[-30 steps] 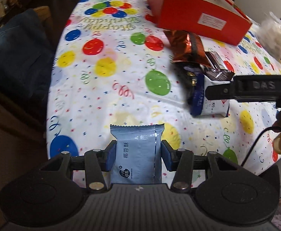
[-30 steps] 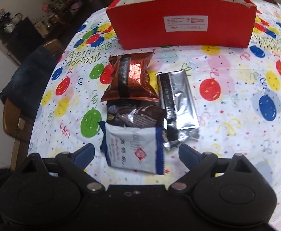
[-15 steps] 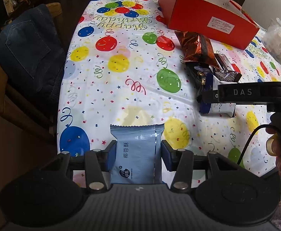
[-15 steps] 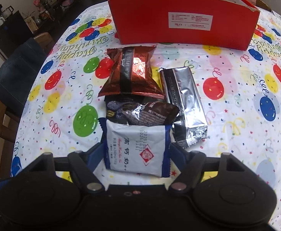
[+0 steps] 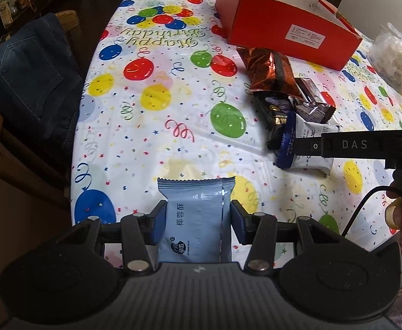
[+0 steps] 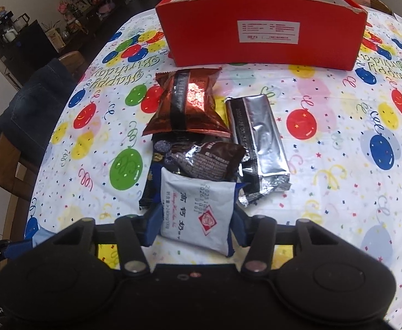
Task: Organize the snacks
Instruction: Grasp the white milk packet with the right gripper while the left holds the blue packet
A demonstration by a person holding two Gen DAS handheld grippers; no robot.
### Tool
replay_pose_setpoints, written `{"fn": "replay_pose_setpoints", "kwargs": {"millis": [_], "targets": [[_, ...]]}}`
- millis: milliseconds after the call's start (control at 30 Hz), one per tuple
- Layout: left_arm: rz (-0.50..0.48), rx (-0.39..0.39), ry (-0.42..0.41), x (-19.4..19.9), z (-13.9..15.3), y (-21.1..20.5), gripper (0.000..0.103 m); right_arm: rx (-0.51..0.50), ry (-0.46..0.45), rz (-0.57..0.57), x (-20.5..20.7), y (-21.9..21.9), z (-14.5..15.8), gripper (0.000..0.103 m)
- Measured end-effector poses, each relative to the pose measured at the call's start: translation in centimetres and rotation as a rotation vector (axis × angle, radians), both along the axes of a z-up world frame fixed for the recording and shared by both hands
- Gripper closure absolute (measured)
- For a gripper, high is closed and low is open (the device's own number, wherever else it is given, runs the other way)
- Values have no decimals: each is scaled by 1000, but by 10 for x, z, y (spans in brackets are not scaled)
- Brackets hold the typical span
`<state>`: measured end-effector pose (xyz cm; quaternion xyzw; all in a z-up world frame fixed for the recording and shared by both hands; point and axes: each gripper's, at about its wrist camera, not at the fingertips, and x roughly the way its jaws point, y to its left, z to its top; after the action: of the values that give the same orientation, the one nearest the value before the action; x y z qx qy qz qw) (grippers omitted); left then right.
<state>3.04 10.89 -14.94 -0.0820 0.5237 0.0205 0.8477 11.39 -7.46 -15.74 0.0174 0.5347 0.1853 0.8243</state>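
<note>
my left gripper (image 5: 195, 220) is clamped on a pale blue snack packet (image 5: 195, 220), crimped top edge, dark lettering down its face, held above the near edge of the balloon-print tablecloth (image 5: 151, 126). my right gripper (image 6: 194, 225) pinches a white packet (image 6: 197, 214) with blue edges (red emblem, date stamp), lifted at the front of the pile. behind it lie a copper foil bag (image 6: 187, 104), a silver wrapper (image 6: 258, 143) and the open red box (image 6: 264, 38).

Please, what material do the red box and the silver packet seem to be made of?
Red box: probably cardboard, matte red outside with a plain pale inside, a slightly ragged cut rim and a printed white label. Silver packet: likely metallised plastic film, with a mirror-like sheen, soft creases and crimped end seals.
</note>
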Motion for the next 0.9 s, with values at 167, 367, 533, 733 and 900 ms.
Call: {"fn": "replay_pose_setpoints", "kwargs": {"millis": [167,367,533,733,900], "targets": [[-18,-5,-1,3,0,-5,55,9,14,4,0,-5,-1,53],[-19,-7,0,4,0,-7,55,-3,17,-20,-2,-3,-2,29],[-8,-2,9,1,-1,-2,55,-25,30,-41,1,8,-9,24],[6,-1,13,-3,-1,2,55,-109,-13,-30,-2,26,-11,24],[12,-4,16,-4,-2,3,55,-180,-63,6,-9,34,-14,30]]}}
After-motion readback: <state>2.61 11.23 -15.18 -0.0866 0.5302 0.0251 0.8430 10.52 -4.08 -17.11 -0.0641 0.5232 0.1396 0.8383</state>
